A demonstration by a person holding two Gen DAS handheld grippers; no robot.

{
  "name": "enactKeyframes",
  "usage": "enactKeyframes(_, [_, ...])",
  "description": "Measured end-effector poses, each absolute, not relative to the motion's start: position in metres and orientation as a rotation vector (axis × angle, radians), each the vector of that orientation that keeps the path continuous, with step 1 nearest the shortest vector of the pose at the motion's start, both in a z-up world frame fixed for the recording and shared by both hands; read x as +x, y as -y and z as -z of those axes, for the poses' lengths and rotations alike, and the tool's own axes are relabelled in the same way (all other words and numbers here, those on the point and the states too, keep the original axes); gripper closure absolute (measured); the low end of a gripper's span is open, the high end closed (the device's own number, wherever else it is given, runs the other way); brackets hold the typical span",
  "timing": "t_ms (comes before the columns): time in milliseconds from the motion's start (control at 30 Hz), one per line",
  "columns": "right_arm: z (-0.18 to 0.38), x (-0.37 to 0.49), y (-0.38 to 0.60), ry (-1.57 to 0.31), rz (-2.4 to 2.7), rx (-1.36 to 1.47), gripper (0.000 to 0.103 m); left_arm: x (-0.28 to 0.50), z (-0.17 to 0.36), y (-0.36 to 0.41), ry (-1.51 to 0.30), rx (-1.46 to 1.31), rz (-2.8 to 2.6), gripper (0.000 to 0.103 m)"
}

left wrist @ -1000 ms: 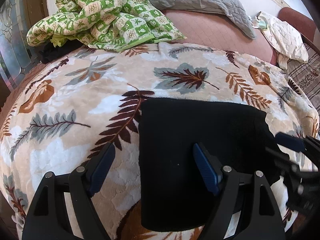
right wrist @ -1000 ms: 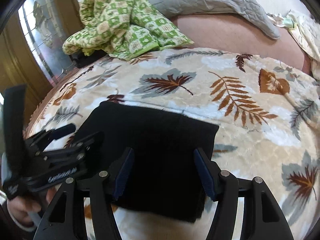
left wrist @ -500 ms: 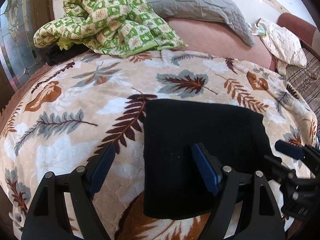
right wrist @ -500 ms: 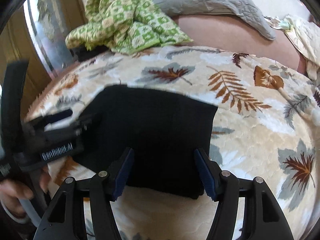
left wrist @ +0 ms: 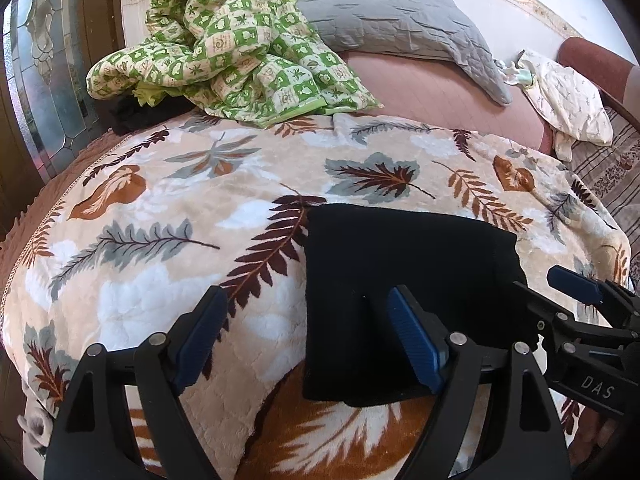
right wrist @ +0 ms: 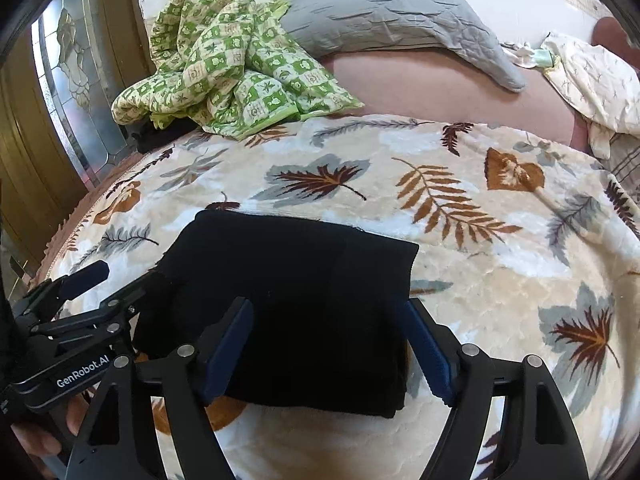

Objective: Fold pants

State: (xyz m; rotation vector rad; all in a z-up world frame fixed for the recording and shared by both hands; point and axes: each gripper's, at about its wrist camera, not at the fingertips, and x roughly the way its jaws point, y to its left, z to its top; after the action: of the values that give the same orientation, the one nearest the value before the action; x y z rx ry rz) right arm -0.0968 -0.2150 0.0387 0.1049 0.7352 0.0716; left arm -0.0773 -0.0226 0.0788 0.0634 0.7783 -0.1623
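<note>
The black pants [left wrist: 404,280] lie folded into a compact rectangle on the leaf-print blanket [left wrist: 180,208]; they also show in the right wrist view [right wrist: 296,300]. My left gripper [left wrist: 308,336] is open and empty, held above the pants' near left edge. My right gripper [right wrist: 328,344] is open and empty, held above the pants' near edge. Each gripper shows at the side of the other's view: the right one [left wrist: 560,304] and the left one [right wrist: 108,288].
A crumpled green checked quilt [left wrist: 236,48] lies at the back left of the bed, with a grey pillow [left wrist: 392,20] behind it. A pale patterned cloth [left wrist: 568,96] lies at the far right. A glass-panelled door [right wrist: 76,88] stands at the left.
Both grippers have drawn back and up from the folded pants, which now look smaller and lie still. Both stay open.
</note>
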Motion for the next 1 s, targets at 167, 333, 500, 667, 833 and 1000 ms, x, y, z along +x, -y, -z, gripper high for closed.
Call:
enactKeyframes(167, [-0.044,-0.104,0.217,-0.72,-0.067,0.119,0.022,-0.085,-0.083,0.023,-0.774,0.06,0.167,0.02])
enactKeyframes(333, [-0.048,-0.109,0.217,-0.711,-0.068,0.121,0.021,-0.091,-0.087,0.024,-0.759,0.063,0.162,0.02])
enactKeyframes(500, [-0.05,-0.112,0.218,-0.706,-0.064,0.119,0.021,-0.095,-0.09,0.024,-0.749,0.066,0.155,0.02])
enactKeyframes(667, [-0.05,-0.113,0.219,-0.71,-0.059,0.128,0.021,-0.097,-0.092,0.023,-0.737,0.062,0.145,0.02])
enactKeyframes(833, [-0.049,-0.113,0.219,-0.714,-0.06,0.125,0.021,-0.098,-0.092,0.023,-0.737,0.063,0.146,0.02])
enactKeyframes(1000, [-0.048,-0.113,0.217,-0.719,-0.064,0.114,0.021,-0.098,-0.093,0.023,-0.733,0.068,0.14,0.02])
